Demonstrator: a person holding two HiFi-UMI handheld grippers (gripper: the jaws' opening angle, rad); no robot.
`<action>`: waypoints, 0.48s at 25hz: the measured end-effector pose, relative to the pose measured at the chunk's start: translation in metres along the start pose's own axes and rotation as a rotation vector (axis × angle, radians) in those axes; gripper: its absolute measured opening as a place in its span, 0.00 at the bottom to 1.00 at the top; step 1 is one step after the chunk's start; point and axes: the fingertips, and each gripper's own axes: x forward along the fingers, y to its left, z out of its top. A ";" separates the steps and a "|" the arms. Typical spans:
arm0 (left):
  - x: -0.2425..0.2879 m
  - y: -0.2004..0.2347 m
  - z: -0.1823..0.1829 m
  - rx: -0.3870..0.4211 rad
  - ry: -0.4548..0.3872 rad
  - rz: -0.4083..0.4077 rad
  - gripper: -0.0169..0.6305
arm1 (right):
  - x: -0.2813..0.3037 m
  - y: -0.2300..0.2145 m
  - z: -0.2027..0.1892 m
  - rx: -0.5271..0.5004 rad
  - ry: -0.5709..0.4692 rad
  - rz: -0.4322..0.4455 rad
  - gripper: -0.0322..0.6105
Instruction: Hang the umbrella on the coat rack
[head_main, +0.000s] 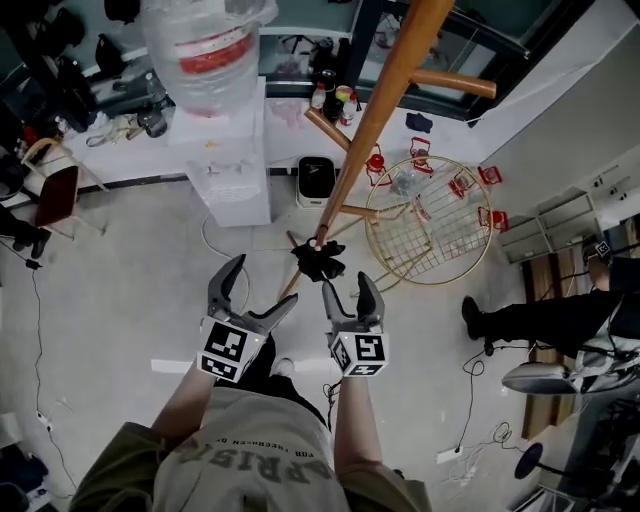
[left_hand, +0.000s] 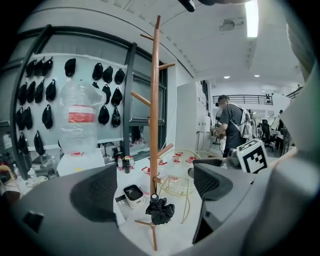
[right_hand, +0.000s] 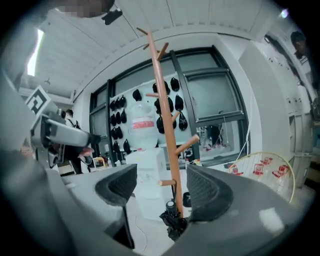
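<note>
A folded black umbrella (head_main: 320, 258) hangs from a low peg of the wooden coat rack (head_main: 380, 100), close to its pole and above its feet. My left gripper (head_main: 262, 285) and right gripper (head_main: 347, 290) stand side by side short of it, both open and empty, apart from the umbrella. In the left gripper view the umbrella (left_hand: 160, 210) hangs low between the spread jaws of the left gripper (left_hand: 152, 187), beside the rack's pole (left_hand: 154, 100). In the right gripper view the umbrella (right_hand: 175, 222) shows below the right gripper (right_hand: 157, 187), against the pole (right_hand: 165, 110).
A white water dispenser (head_main: 230, 170) with a big bottle (head_main: 205, 50) stands left of the rack, a small white appliance (head_main: 316, 180) beside it. A gold wire basket stand (head_main: 430, 225) is right of the rack. A seated person's legs (head_main: 540, 320) reach in from the right.
</note>
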 end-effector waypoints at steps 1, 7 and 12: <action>-0.004 0.000 0.005 -0.003 -0.013 0.012 0.76 | -0.009 0.003 0.013 -0.006 -0.026 0.000 0.52; -0.032 -0.003 0.031 0.005 -0.111 0.080 0.75 | -0.061 0.028 0.077 -0.055 -0.167 0.006 0.52; -0.056 -0.009 0.047 0.024 -0.192 0.115 0.75 | -0.090 0.040 0.108 -0.091 -0.244 -0.015 0.51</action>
